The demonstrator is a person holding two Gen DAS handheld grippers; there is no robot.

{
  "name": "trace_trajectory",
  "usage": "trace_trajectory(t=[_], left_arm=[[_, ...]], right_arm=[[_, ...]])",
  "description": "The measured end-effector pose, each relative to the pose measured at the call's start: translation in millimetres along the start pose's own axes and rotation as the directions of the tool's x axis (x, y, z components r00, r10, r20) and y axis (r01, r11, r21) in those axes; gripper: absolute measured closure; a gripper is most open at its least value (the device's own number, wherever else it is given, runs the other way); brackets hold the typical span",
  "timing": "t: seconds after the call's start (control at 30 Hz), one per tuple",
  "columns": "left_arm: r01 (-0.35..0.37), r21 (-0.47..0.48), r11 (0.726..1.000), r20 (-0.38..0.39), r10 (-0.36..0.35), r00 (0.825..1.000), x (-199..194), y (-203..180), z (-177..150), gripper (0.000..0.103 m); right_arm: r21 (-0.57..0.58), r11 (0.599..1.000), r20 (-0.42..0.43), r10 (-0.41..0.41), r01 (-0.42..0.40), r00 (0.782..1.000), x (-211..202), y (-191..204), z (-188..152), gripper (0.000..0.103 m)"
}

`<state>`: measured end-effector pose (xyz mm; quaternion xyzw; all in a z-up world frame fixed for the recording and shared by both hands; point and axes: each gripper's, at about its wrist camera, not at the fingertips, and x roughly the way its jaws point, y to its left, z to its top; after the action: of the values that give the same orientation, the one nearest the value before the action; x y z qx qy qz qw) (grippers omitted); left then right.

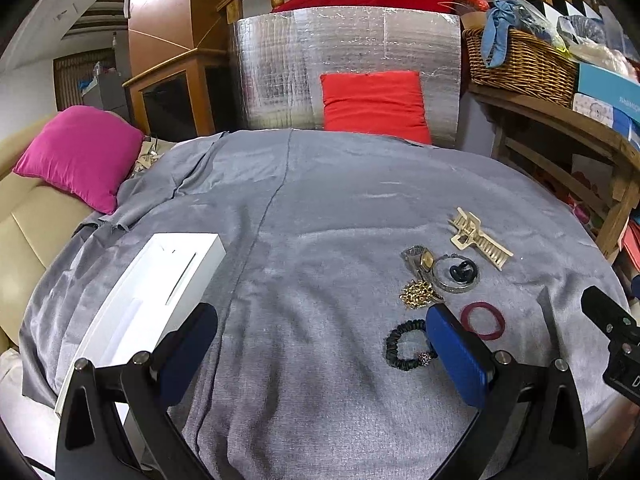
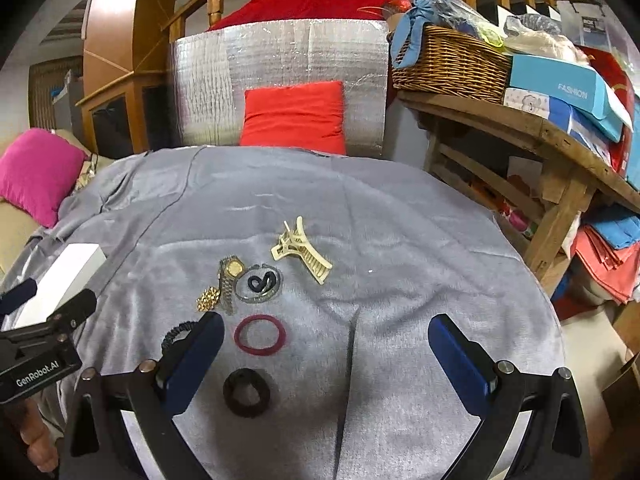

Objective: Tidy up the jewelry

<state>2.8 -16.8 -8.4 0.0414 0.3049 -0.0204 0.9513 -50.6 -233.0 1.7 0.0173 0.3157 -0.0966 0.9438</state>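
Far left on the grey-cloth table [image 1: 320, 208]: long white jewelry box [image 1: 160, 292]. Left gripper [image 1: 320, 354] spread wide, empty. Right of centre, clustered: gold chain [image 2: 208, 298], gold-faced wristwatch [image 2: 230, 276], clear bangle [image 2: 260, 282], cream claw hair clip [image 2: 302, 250], maroon hair band [image 2: 260, 335], dark scrunchie [image 2: 246, 392]. Right gripper [image 2: 326, 362] wide apart, empty.

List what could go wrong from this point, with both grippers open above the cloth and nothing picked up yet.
1. The gold chain, the watch and the clear bangle lie bunched together; grabbing one may drag or snag another.
2. The white organizer box sits at the cloth's left side, near the edge, so a nudge from the left gripper could tip it.
3. The loose grey cloth could bunch under the right gripper.
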Motion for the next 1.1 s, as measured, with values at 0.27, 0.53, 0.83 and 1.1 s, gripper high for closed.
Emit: trace_trajectory(t=[0.27,0.53,0.83,1.1], left_arm=[[-0.019,-0.007,1.0,-0.003,0.019,1.0,2.2,4.4,3.0,0.0],[-0.035,-0.009,0.999,-0.03,0.034,0.999,12.4,10.9,6.7,0.0],[-0.045,-0.002,0.999,-0.042,0.045,0.998,18.1,12.8,7.4,0.0],[-0.006,0.0,1.0,-0.094,0.006,0.996,32.6,10.1,8.8,0.0]], right_arm=[[0.03,0.999,0.037,0.018,-0.019,0.999,-2.7,1.5,5.8,0.0],[0.053,0.996,0.014,0.074,-0.074,0.997,14.4,1.5,20.1,0.0],[0.043,0.995,-0.011,0.092,-0.091,0.996,28.8,5.2,27.9,0.0],[0.023,0.996,-0.013,0.086,-0.086,0.996,32.9,6.4,29.7,0.0]])
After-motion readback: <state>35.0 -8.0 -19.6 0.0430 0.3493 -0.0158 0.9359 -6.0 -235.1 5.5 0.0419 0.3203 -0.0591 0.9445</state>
